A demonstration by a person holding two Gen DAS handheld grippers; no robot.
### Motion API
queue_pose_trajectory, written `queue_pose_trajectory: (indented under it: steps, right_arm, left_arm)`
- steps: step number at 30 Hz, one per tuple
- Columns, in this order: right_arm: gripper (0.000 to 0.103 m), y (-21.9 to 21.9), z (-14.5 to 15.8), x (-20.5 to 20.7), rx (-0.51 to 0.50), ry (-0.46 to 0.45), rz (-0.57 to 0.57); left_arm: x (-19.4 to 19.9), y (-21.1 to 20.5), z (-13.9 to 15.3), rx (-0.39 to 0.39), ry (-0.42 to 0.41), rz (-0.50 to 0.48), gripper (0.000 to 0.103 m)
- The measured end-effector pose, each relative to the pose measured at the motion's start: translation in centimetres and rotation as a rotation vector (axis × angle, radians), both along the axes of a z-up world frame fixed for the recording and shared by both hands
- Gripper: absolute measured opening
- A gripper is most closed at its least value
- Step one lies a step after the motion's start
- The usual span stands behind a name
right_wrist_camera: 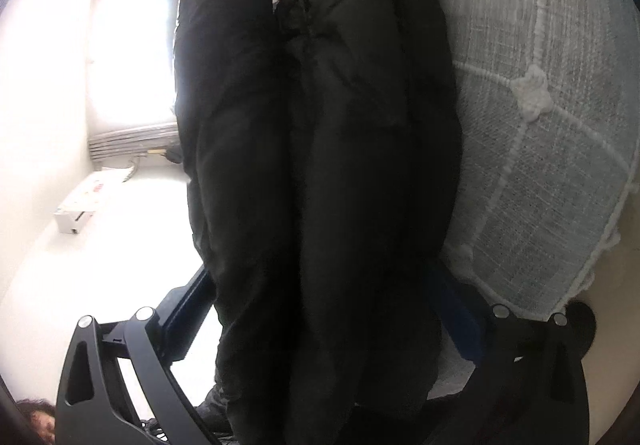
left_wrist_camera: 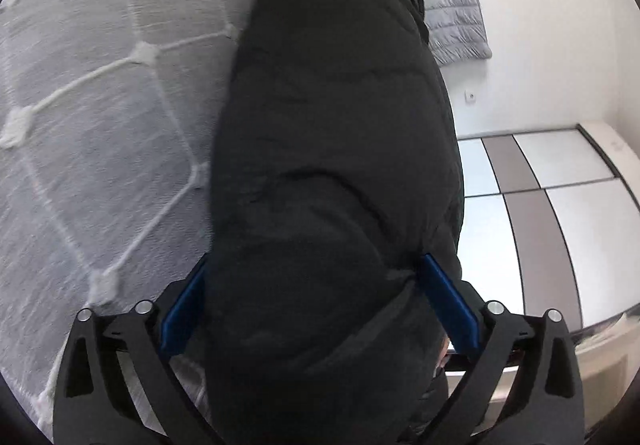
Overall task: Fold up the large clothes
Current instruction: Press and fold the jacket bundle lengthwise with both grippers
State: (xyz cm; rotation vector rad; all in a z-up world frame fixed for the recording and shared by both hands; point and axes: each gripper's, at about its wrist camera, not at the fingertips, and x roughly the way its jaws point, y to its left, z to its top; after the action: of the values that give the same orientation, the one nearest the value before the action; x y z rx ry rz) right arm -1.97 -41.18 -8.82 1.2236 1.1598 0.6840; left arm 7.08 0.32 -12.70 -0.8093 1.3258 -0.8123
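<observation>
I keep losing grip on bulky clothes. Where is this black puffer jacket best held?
Probably across the thick folded edge of the black puffer jacket, coming end-on along the bed, jaws wide. Its rolls run lengthways, so both grippers straddle the whole bundle there.

Bright white room around a grey bedspread.

Grey woven bedspread [left_wrist_camera: 100, 117] crossed by white tufted cord in a diamond pattern, knotted at the crossings. White wall [left_wrist_camera: 532, 25] with a small socket [left_wrist_camera: 472, 96] and a grey quilted panel [left_wrist_camera: 452, 1] against it. Wardrobe [left_wrist_camera: 540, 181] fronted in white and taupe panels with dark frames. Window [right_wrist_camera: 132, 57] blown out with daylight, bordered by grey pleated blinds. White air-conditioner [right_wrist_camera: 86, 201] on the adjoining wall.
</observation>
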Motion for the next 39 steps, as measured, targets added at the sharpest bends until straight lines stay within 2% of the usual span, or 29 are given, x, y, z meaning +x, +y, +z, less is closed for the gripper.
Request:
queue_pose_trajectory:
  steps: [3,4,5,6,8,11,15,19,22,23,24,25,26,27,29,31,32,35,37,39]
  right_arm:
    - [0.095,-0.3,-0.3,-0.3,-0.009,-0.03,-0.007]
    - [0.089,-0.3,-0.2,-0.4,-0.027,-0.045,-0.004]
    - [0.07,0.0,-0.2,-0.9,-0.05,-0.055,-0.004]
    - [0.059,-0.1,-0.1,-1.1,-0.053,-0.06,-0.006]
    - [0.041,-0.2,0.6,-1.4,-0.066,-0.085,-0.023]
    - [0.031,0.4,1.6,-1.7,-0.075,-0.107,-0.037]
    - [0.026,1.5,4.7,-2.5,-0.088,-0.196,-0.035]
    - [0.026,3.4,7.2,-2.8,-0.12,-0.273,0.014]
    - [0.028,5.4,5.1,-1.3,-0.148,-0.209,0.086]
    - [0.039,6.1,4.0,-0.9,-0.174,-0.166,0.115]
    - [0.045,6.3,3.1,-0.8,-0.185,-0.133,0.124]
    - [0.055,6.2,2.2,-0.9,-0.168,-0.109,0.119]
    - [0.06,5.7,1.7,-1.2,-0.144,-0.101,0.102]
    - [0.063,5.2,1.7,-1.3,-0.142,-0.097,0.08]
    - [0.074,4.0,1.6,-1.6,-0.153,-0.082,0.036]
    - [0.078,3.0,1.8,-1.5,-0.144,-0.081,0.015]
    - [0.084,2.6,1.8,-1.3,-0.136,-0.076,0.008]
    - [0.089,2.4,1.6,-0.1,-0.118,-0.062,0.005]
    - [0.09,3.1,0.8,1.2,-0.07,-0.038,0.012]
    - [0.095,3.8,0.5,2.1,-0.073,-0.037,0.029]
  left_arm:
    - [-0.2,-0.6,0.4,0.011,-0.052,0.007,0.095]
    - [-0.4,-0.8,0.6,0.03,-0.085,0.007,0.087]
    - [-0.8,-0.7,1.0,0.052,-0.11,0.004,0.076]
    - [-0.9,-0.9,1.4,0.081,-0.145,0.003,0.071]
    - [-1.2,-1.0,2.6,0.119,-0.213,0.005,0.054]
    - [-1.4,-1.2,4.2,0.165,-0.286,0.011,0.042]
    - [-1.3,0.6,7.4,0.159,-0.369,0.037,0.033]
    - [-2.3,2.7,10.7,0.181,-0.437,0.042,0.032]
    - [-2.2,4.4,9.5,0.232,-0.358,0.025,0.036]
    - [-1.8,5.0,7.7,0.253,-0.273,0.012,0.042]
    - [-1.4,5.3,6.5,0.247,-0.209,0.011,0.047]
    - [-1.1,5.8,5.4,0.226,-0.146,0.013,0.054]
    - [-0.9,6.2,4.7,0.195,-0.098,0.022,0.054]
    - [-0.5,6.8,4.7,0.161,-0.081,0.031,0.054]
    - [0.0,7.4,5.2,0.146,-0.098,0.039,0.056]
    - [0.4,7.9,4.9,0.119,-0.074,0.047,0.058]
    - [0.9,7.9,4.6,0.1,-0.055,0.052,0.062]
    - [1.6,7.2,4.2,0.076,-0.047,0.054,0.072]
    - [2.1,6.5,3.8,0.069,-0.044,0.067,0.074]
    - [2.4,6.1,3.1,0.042,-0.024,0.089,0.077]
